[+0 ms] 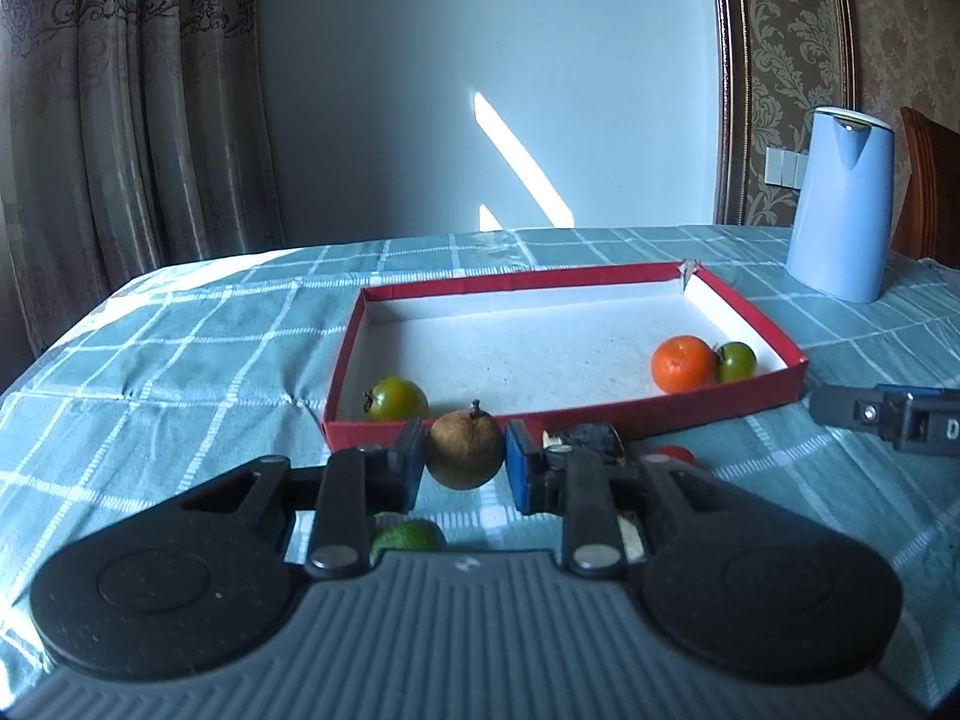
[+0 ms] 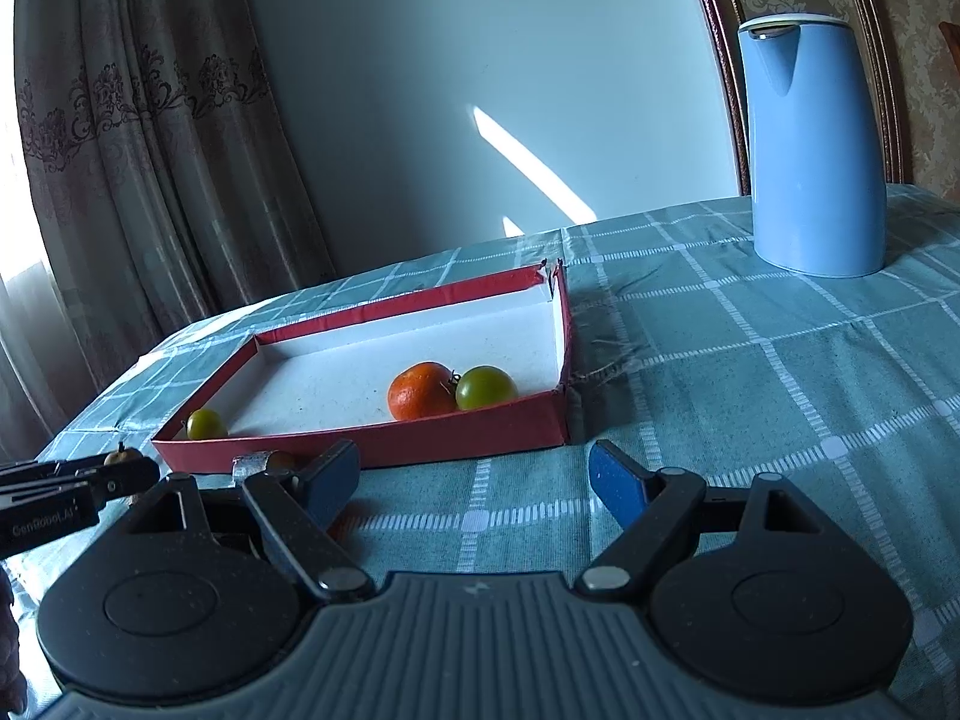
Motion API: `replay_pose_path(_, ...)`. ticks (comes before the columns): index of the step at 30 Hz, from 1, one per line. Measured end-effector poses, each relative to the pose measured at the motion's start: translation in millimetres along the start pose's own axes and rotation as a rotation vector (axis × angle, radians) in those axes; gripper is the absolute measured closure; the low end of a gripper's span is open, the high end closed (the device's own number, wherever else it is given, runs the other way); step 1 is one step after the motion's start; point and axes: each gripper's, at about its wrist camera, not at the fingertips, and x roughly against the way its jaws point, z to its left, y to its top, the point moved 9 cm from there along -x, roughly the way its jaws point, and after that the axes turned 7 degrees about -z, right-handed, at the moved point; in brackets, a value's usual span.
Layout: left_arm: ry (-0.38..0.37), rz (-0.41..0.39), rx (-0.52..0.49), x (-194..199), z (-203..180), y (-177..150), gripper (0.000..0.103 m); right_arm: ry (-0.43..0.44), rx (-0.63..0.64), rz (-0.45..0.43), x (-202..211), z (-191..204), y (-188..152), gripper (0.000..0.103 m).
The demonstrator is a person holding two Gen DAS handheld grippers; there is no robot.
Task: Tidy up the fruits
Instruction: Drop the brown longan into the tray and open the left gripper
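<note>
My left gripper (image 1: pixel 465 459) is shut on a small brown round fruit (image 1: pixel 465 450) and holds it just in front of the near wall of a red tray (image 1: pixel 600 420) with a white floor. In the tray lie an orange (image 1: pixel 684 363), a green tomato (image 1: pixel 736 362) beside it at the right, and another green tomato (image 1: pixel 396 399) at the near left. My right gripper (image 2: pixel 474 480) is open and empty, low over the cloth in front of the tray's (image 2: pixel 480 426) right corner. A green fruit (image 1: pixel 408 534) and a red one (image 1: pixel 675 454) lie under my left gripper.
A tall blue kettle (image 2: pixel 810 150) stands on the checked tablecloth at the back right. A dark lump with a foil-wrapped piece (image 1: pixel 591 441) lies before the tray. Curtains hang at the left, past the table's left edge.
</note>
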Motion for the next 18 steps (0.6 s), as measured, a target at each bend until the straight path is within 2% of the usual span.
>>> replay_pose_path(6,0.020,-0.010,0.000,-38.3,3.6,25.4,0.078,0.004,0.000,0.014,-2.5,0.9,-2.1,0.019)
replay_pose_path(12,0.061,0.016,-0.028,-73.0,1.8,22.1,0.077,0.005,-0.003,0.019,-2.8,0.9,-2.6,0.019)
replay_pose_path(14,0.055,0.039,-0.013,-80.1,3.2,16.9,0.076,0.005,-0.001,0.022,-3.4,1.2,-3.2,0.019)
replay_pose_path(15,0.060,0.037,-0.008,-80.0,4.3,15.6,0.074,0.004,0.000,0.024,-3.8,1.3,-3.5,0.019)
replay_pose_path(16,0.073,0.027,-0.011,-77.1,5.9,15.8,0.067,0.003,0.002,0.027,-4.2,1.3,-4.1,0.019)
replay_pose_path(17,0.081,0.011,-0.016,-72.6,7.3,17.1,0.055,0.003,0.002,0.028,-4.5,1.4,-4.5,0.019)
replay_pose_path(18,0.088,-0.012,-0.023,-64.4,9.0,19.6,0.049,0.003,0.003,0.028,-4.5,1.8,-4.7,0.019)
